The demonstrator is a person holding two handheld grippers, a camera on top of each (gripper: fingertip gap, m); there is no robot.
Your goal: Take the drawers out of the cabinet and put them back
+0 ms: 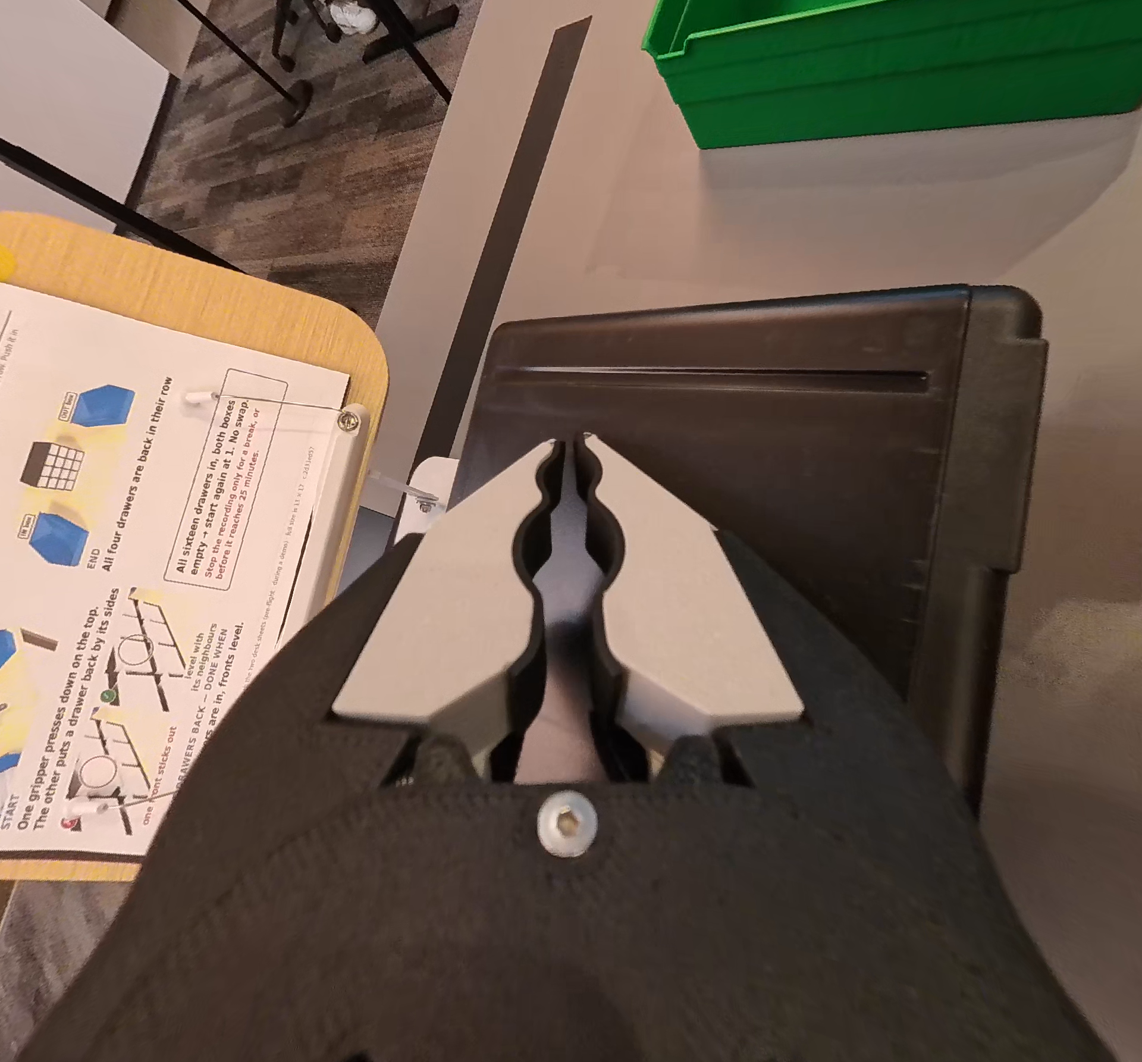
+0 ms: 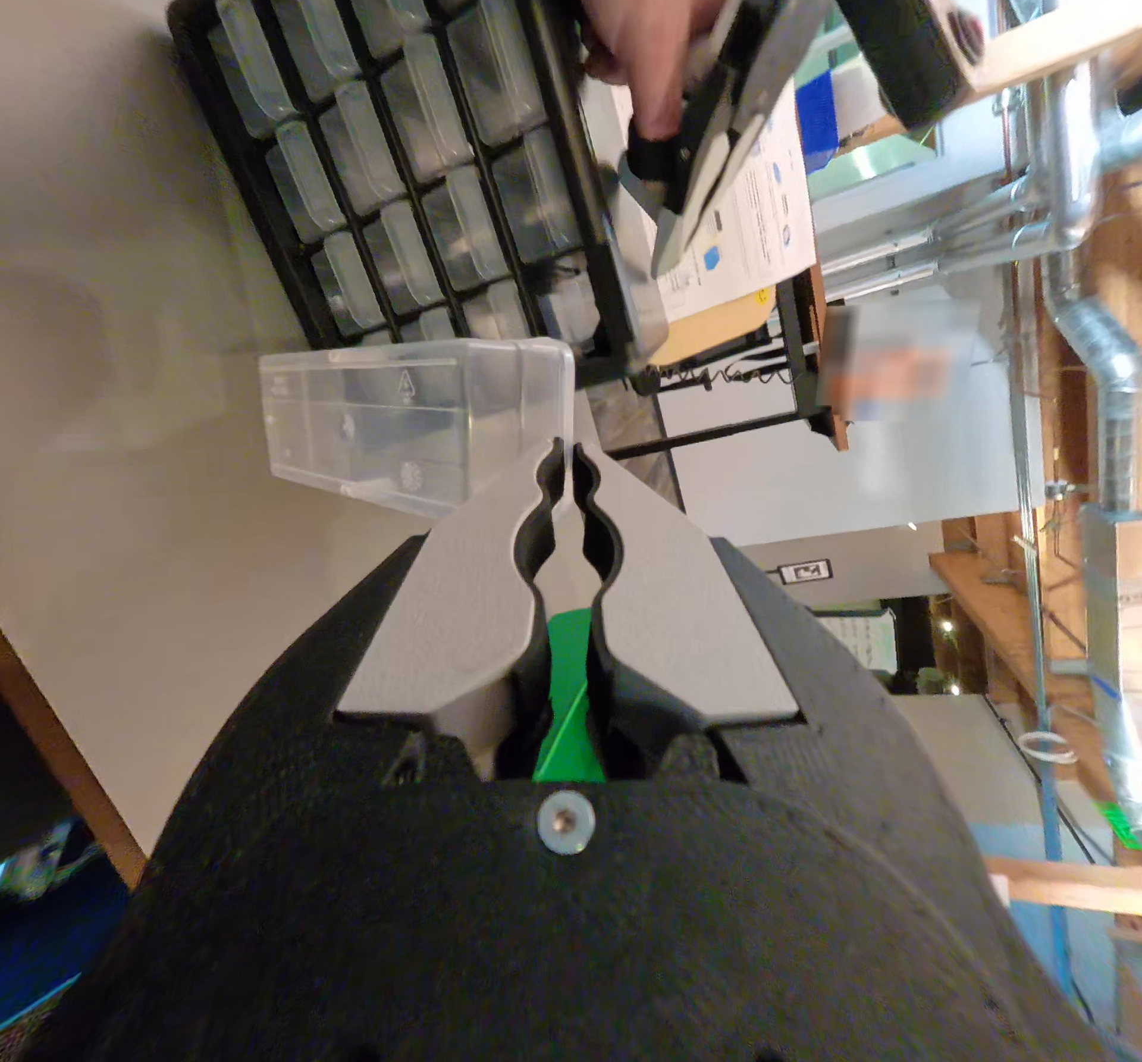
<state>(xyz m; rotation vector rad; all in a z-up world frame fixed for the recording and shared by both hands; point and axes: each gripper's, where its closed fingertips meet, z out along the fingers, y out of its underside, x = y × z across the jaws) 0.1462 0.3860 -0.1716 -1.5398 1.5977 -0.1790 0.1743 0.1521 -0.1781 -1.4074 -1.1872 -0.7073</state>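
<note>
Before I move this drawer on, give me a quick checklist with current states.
1. Right gripper shut on the clear drawer: ok.
2. Drawer fully out of the cabinet: ok.
3. Left gripper shut, tips on the cabinet top: ok.
4. Grip secure: cannot tell, only the drawer's end is pinched.
5. Green bin empty: cannot tell, only partly visible.

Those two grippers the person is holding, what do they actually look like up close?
Both look alike. The left gripper and right gripper each have a rough-textured black body with one silver screw in the middle, and two pale grey wedge-shaped fingers that taper to a point. The inner edges are lined with wavy black pads. No cables show. No sleeve is visible.
</note>
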